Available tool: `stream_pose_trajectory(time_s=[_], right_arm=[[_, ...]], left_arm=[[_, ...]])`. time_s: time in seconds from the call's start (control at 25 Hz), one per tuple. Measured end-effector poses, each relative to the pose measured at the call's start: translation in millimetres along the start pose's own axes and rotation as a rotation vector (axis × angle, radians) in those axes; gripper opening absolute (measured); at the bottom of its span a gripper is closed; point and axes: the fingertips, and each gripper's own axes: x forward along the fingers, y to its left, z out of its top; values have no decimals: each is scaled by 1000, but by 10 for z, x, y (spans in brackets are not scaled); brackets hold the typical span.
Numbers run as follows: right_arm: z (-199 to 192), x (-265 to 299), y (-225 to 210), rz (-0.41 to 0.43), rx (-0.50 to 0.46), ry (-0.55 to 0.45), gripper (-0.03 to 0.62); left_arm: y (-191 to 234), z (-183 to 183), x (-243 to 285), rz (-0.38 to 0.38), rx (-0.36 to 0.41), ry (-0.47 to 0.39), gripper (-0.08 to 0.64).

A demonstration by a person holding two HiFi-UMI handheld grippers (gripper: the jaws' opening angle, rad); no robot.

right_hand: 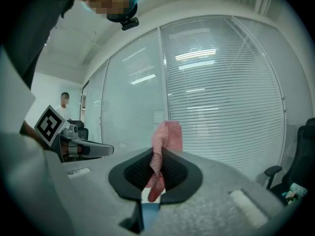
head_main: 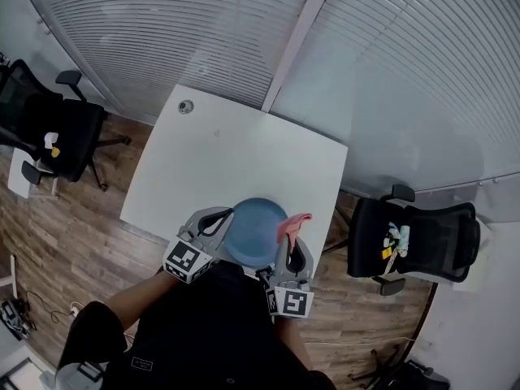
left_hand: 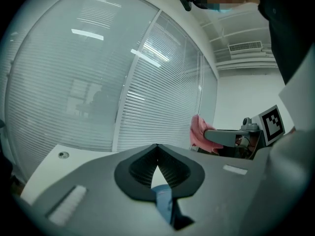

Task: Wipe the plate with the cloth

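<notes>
A round blue plate (head_main: pixel 256 230) is held up off the white table (head_main: pixel 244 153), close to my body. My left gripper (head_main: pixel 230 216) is shut on the plate's left rim; the left gripper view shows a blue sliver of that plate (left_hand: pixel 162 200) pinched low between the jaws of the gripper (left_hand: pixel 157 149). Just right of the plate, my right gripper (head_main: pixel 291 238) is shut on a pink cloth (head_main: pixel 294 224). In the right gripper view the cloth (right_hand: pixel 166 136) sticks up out of the closed gripper (right_hand: pixel 160 154), with the plate (right_hand: pixel 150 213) just below.
A small round grommet (head_main: pixel 186 106) sits at the table's far left corner. Black office chairs stand at the left (head_main: pixel 49 128) and right (head_main: pixel 422 238). Glass walls with blinds run behind the table. A person (right_hand: pixel 64 102) stands far off.
</notes>
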Motion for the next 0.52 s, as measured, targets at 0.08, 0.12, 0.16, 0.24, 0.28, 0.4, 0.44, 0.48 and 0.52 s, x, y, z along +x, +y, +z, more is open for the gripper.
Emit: stream_pose_trajectory(time_s=[0.08,0.12,0.16,0.24,0.28,0.4,0.44,0.48,0.52], right_arm=[[-12,-12,-2,5,0,0,25],[-15,-13,2,8,-1,0,25],[-15,-13,7,12,-2,-2,25],[-3,-18,13,17,-5,-7,25],[5,-24,14,19,-6,-9,25],[21,-43,14,19,-11,-16,25],[21,-50,18,19,-11,-17,25],[19,-59,24,19,-12,-18,25],[17,-68,30,19,-12,-19,25]], left_arm=[[-22,-40,-4,-3,-4,2,-2],[-29,-61,-7,-6,-2,1,-2],[-34,-82,-11,-8,1,0,-2],[-44,-128,-28,-8,6,5,-2],[-56,-148,-37,-9,3,9,-2],[-82,-124,-54,-9,-1,11,-2],[-81,-93,-61,-4,1,12,-2],[-80,-65,-68,-1,2,12,-2],[-79,-38,-77,3,3,13,-2]])
